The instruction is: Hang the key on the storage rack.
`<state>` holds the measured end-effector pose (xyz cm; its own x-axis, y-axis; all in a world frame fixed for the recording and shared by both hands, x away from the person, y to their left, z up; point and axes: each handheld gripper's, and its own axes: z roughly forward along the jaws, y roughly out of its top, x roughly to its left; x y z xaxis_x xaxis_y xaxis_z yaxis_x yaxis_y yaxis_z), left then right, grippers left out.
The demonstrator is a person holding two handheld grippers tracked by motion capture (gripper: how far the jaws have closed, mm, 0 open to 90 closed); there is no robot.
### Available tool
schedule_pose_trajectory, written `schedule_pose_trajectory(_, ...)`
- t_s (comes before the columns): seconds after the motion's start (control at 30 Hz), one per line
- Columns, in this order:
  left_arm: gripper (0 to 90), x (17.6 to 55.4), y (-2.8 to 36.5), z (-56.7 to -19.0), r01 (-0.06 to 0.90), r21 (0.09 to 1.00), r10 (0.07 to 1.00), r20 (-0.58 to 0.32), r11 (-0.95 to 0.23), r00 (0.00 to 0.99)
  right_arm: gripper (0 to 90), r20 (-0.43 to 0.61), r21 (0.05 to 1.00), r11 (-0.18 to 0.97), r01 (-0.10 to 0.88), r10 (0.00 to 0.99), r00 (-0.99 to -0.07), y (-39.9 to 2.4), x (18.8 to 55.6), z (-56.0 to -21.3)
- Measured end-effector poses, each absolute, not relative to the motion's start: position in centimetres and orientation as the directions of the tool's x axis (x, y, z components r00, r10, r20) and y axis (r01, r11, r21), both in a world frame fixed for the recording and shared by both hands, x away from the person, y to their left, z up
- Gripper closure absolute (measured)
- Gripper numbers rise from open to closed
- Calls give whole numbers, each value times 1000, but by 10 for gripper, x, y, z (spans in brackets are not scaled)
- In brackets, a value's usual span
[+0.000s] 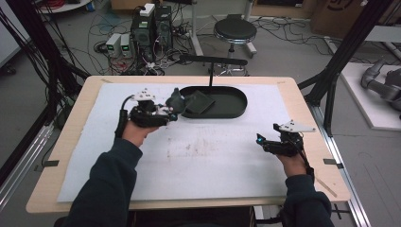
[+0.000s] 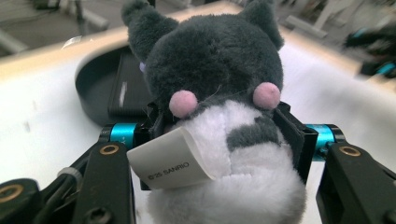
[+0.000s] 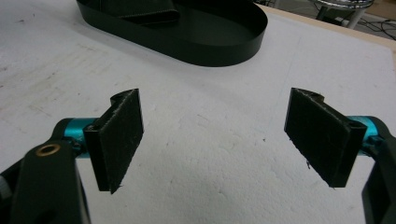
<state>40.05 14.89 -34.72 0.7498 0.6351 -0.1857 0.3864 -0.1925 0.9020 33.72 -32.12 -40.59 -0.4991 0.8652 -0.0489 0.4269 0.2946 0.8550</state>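
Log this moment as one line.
left claw: shut on grey-and-white plush cat toy | right claw: open, over white foam mat | black oval tray: holds flat black object

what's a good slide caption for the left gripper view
Left gripper shut on a grey-and-white plush cat, black tray behind it.

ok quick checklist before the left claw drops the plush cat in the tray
1. Left claw shut on the grey and white plush cat toy: ok, pads press both sides.
2. Toy near the black oval plastic tray: ok, at its left end.
3. Free space in the tray: ok on its right; a flat black rectangular item leans at its left.
4. White paper tag clear of the pads: cannot tell.
5. Right claw out of the way: ok, open over the white foam mat.
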Motion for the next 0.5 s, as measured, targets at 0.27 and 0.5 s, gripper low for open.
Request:
schedule_pose_trajectory(0.27,445,414,163,-308,318,938,587,-183,-136,789,199,-44,857,291,426,864,-502,-321,337,-406)
schedule_pose_trajectory(0.5,445,441,164,-301,320,945,502,-246,-65,829,199,-43,860,286,422,865,-500,-322,337,-405)
